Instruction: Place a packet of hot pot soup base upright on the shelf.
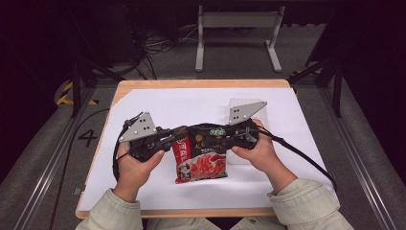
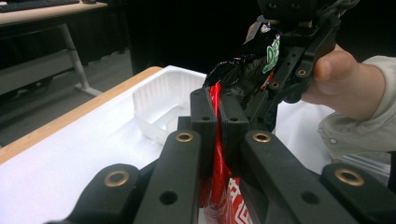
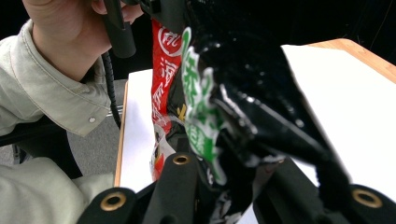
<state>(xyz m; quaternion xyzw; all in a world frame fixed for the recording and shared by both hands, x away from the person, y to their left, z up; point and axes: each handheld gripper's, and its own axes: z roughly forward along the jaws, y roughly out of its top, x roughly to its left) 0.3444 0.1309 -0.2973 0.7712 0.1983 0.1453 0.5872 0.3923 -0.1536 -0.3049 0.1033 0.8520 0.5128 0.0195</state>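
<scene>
We hold the red-and-black instant noodle packet (image 1: 201,160) lifted over the white sheet (image 1: 158,110) at the table's near middle, its top edge stretched between both tools, likely to pull it open. The left gripper (image 2: 218,116) is clamped on its red edge, the right gripper (image 1: 235,135) pinches the black corner, and a white plastic tray (image 2: 156,105) waits just beyond.

I see both grippers meeting over the middle of the table (image 1: 143,103), with the snack bag (image 1: 201,160) stretched between them and blocking any pass straight across. The white tray (image 2: 156,109) stands just behind the right gripper (image 1: 239,134), closing off that far corner. To the left of the left gripper (image 1: 174,136), and along the far edge, the white surface lies bare.
</scene>
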